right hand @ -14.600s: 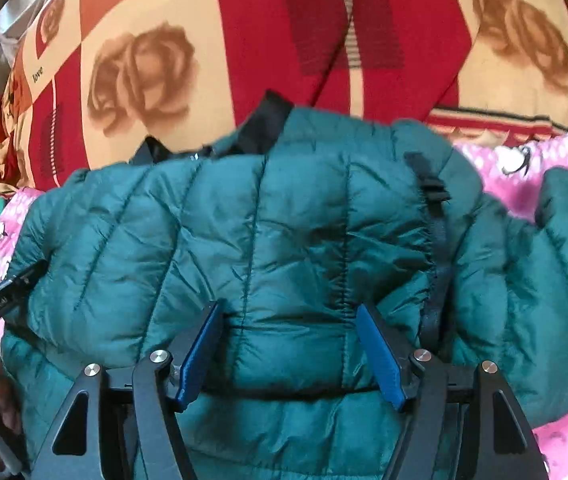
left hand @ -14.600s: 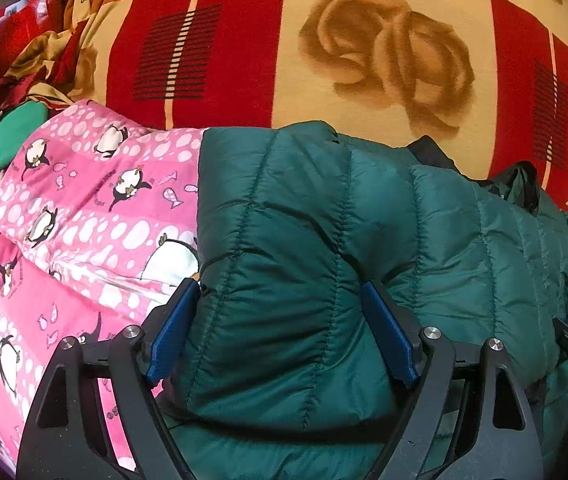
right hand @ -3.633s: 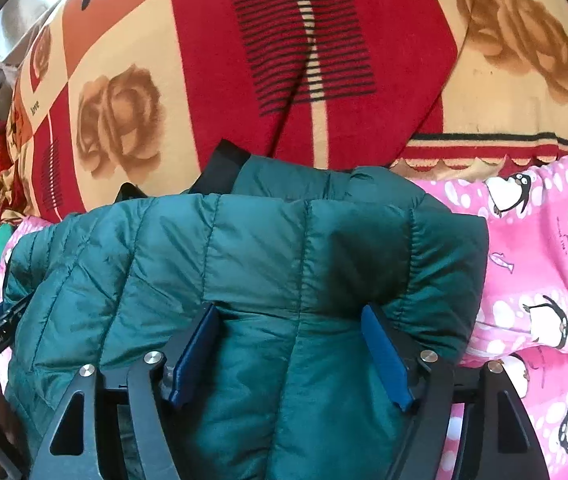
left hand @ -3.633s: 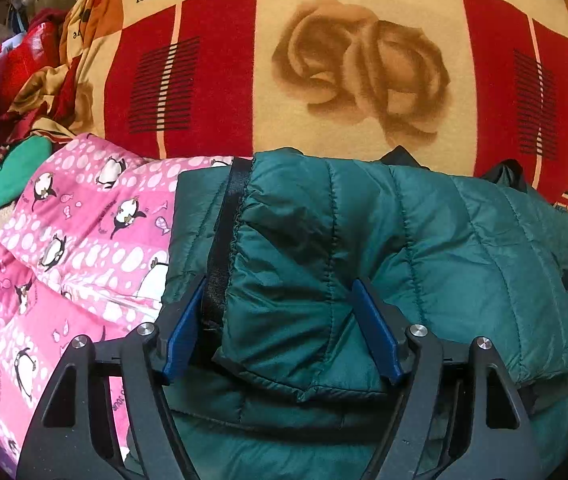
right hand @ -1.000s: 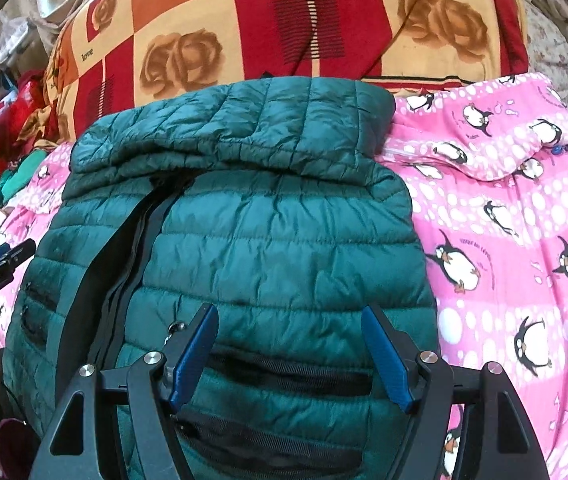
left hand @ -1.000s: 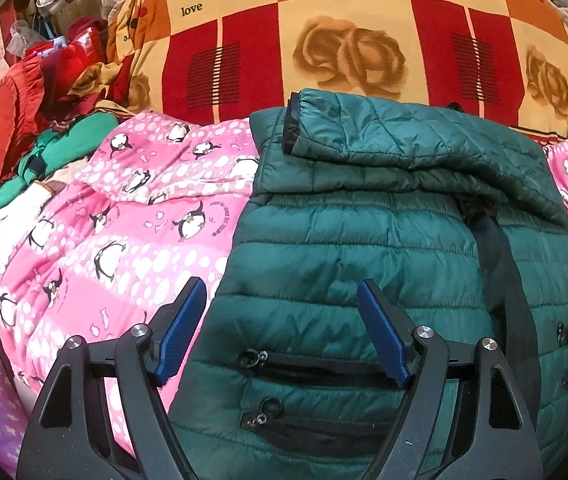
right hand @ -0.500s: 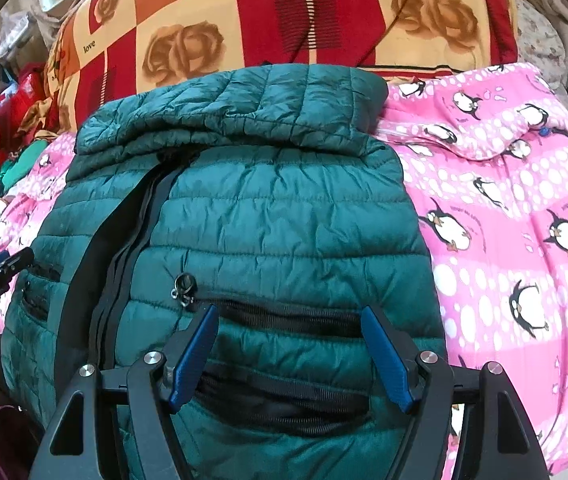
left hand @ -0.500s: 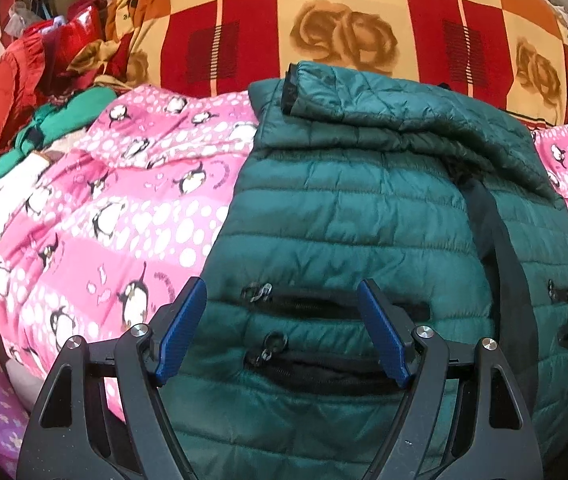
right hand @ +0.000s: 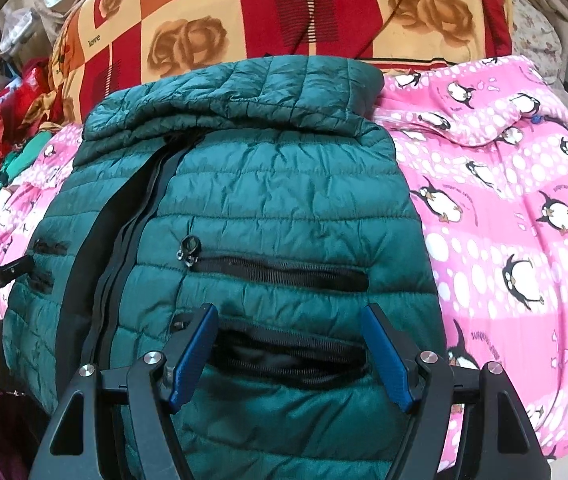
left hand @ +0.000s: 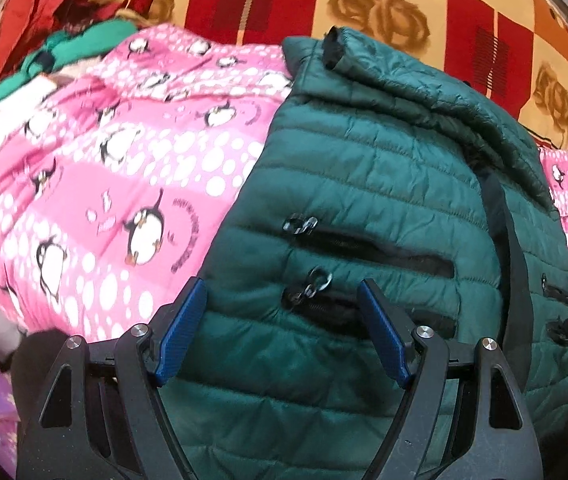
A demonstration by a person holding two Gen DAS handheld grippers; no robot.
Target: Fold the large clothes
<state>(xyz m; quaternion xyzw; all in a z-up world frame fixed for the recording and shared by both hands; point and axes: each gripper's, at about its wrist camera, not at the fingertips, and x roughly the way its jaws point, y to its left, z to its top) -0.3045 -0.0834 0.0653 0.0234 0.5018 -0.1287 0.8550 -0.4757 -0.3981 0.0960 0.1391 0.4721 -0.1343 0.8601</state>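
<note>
Quilted nylon, dark green and slightly shiny, makes up the puffer jacket (left hand: 367, 184), which lies front side up on the pink penguin blanket (left hand: 124, 168) that covers the bed. The fabric is stitched in narrow horizontal channels that puff up between the seams. A padded part, also quilted, is folded across the far end of the jacket like a thick roll, and a black ribbed cuff (left hand: 331, 49) shows at its left tip. A black zipper band (right hand: 124, 216) runs along the middle of the body, and two black pocket zippers with small metal pullers sit on each front half. The left claw (left hand: 282, 328) is spread wide above the near left part of the jacket and pinches nothing. The right claw (right hand: 289, 354) is spread wide too, over the gaping lower pocket (right hand: 287, 354) on the right half, with nothing between its blue pads. Behind the jacket lies a soft fleece blanket (right hand: 284, 8) with red, cream and orange squares and brown roses.
</note>
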